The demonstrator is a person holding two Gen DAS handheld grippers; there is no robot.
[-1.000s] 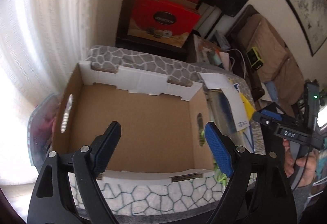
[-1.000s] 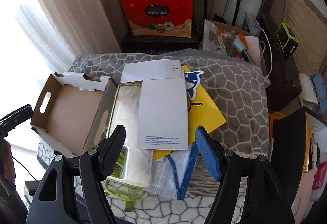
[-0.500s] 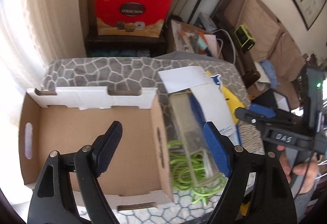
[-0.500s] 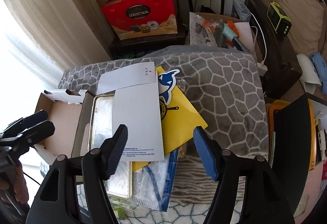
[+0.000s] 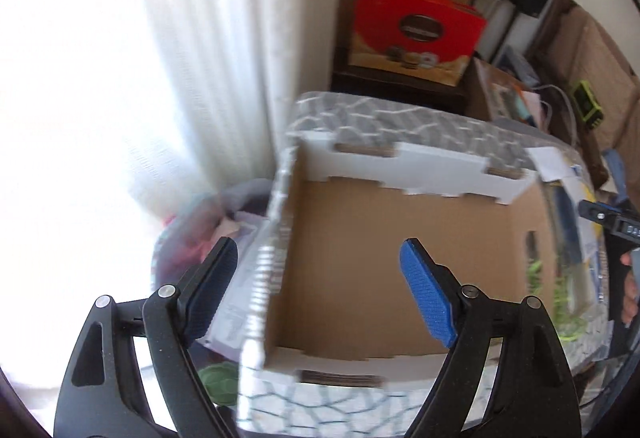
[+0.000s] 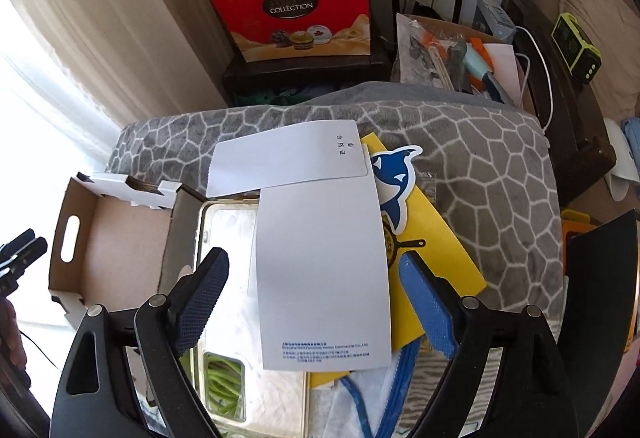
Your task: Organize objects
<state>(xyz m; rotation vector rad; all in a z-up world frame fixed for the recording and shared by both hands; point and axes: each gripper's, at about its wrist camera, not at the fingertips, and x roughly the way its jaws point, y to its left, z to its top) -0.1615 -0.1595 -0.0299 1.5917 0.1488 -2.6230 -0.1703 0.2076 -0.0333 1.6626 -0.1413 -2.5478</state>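
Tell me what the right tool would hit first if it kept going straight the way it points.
Probably the long white card lying on top of the pile; it sits between the opening fingers of the right tool, untouched. Depth is hard to judge.

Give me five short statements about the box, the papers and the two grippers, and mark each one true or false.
1. The cardboard box has nothing inside it. True.
2. The right gripper is clamped on the tall white sheet. False: its fingers are spreading, and they stand either side of the sheet without pressing on it.
3. A shark sticker lies on the yellow paper. True.
4. The left gripper holds a green cable. False: it is open and holds nothing, above the box.
5. The papers lie inside the box. False: they lie beside it on the grey patterned blanket.
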